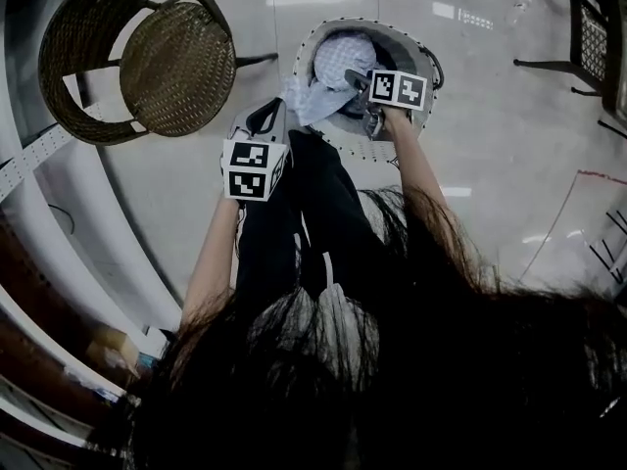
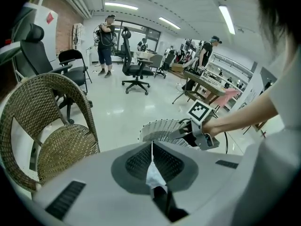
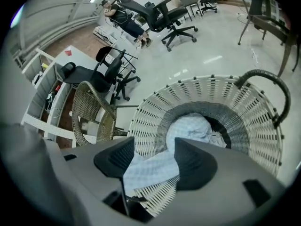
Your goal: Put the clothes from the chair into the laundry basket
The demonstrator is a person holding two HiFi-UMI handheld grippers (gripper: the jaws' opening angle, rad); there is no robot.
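1. Fabric of the checked garment (image 3: 188, 128) sits mostly bundled inside the white laundry basket (image 3: 155, 112) at frame centre. One flap drapes over the near rim and could slide to the floor.
2. The left gripper (image 2: 151, 149) has its jaws pinched together on a cloth corner; pulling away unreleased would likely drag the bundle out.
3. The right gripper (image 3: 153, 147) holds its jaws apart, cloth loose between them; it may snag.
4. The wicker chair (image 1: 176, 67), upper left, looks empty.
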